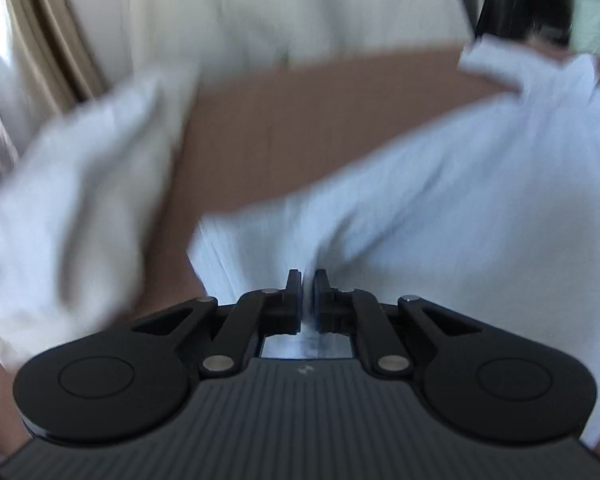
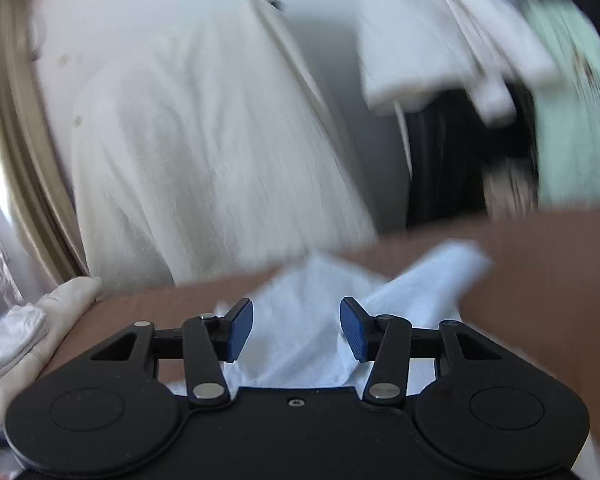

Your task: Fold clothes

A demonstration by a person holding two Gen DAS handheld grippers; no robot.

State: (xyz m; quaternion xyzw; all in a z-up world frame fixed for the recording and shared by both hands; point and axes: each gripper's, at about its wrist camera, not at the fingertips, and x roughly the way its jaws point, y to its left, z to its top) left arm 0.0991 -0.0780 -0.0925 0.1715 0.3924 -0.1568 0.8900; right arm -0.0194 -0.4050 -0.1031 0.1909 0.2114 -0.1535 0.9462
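The left tool [image 1: 308, 280] is clamped narrow on the pale blue garment [image 1: 440, 200], pinning an edge for folding. The right tool [image 2: 296, 328] stands wide, cloth between unpressed pads. The garment lies on the brown tabletop [image 1: 300, 120].

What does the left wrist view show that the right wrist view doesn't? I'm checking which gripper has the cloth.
Only the left wrist view shows the left gripper shut on the pale blue garment. Only the right wrist view shows the right gripper with jaws apart, the cloth lying between the pads unpinched, and a mint green item behind. Both show the blue garment on the brown surface.
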